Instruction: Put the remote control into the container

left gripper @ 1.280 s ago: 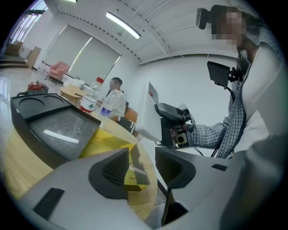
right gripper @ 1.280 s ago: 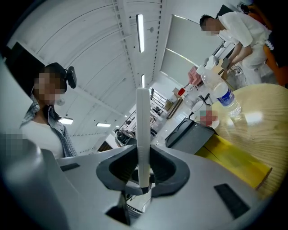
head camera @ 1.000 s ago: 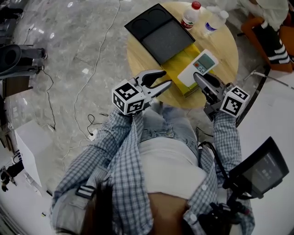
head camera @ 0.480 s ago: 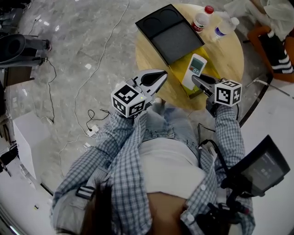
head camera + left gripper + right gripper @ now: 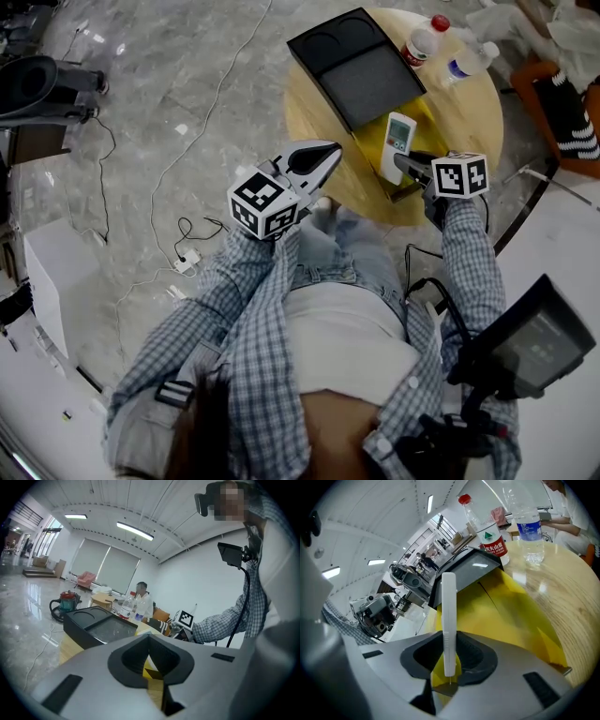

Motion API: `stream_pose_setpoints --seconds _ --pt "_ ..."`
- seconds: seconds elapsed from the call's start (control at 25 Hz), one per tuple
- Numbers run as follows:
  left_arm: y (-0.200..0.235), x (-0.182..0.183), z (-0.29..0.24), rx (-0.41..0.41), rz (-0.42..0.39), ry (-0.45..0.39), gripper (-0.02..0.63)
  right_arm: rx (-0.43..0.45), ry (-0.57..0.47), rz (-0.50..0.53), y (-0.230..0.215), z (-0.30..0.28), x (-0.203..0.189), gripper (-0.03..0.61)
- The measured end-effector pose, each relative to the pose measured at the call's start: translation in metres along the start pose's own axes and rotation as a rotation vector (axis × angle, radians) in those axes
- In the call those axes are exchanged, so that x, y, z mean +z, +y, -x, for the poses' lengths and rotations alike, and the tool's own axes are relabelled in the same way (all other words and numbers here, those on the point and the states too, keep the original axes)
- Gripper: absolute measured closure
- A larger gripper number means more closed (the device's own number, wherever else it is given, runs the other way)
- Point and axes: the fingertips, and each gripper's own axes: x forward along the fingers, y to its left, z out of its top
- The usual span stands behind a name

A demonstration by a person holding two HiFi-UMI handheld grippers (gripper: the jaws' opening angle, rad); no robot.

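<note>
1. Remote control [image 5: 398,142] is pinched at its near end by our right gripper [image 5: 411,167]. The jaws are partly spread and clamp its thin sides, and its far end reaches out over the yellow container [image 5: 368,141]. We cannot tell whether it touches the floor of the container yet.
2. Our left gripper [image 5: 330,155] hangs just off the table [image 5: 314,117] edge with its jaws pressed together on nothing. We judge it best kept there, clear of the drop.
3. We should lower the remote until it lies nearly flat inside the container's walls, and only then let go.
4. We should steer clear of the black tray [image 5: 361,66] just beyond.
5. We should part the jaws gently and draw straight back, so the pads do not drag the remote out.
</note>
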Motion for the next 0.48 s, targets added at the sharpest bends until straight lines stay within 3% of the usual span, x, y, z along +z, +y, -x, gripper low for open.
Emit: stream_pose_setpoints --seconds 0.2,0.48 --pt "-0.001 -0.004 0.005 0.012 0.003 0.001 0.604 0.001 0.029 -0.054 -0.004 -0.006 -0.001 0.489" --pt "-0.003 -0.006 0.011 0.023 0.009 -0.001 0.604 0.024 0.036 -0.215 -0.013 -0.007 -0.001 0.489"
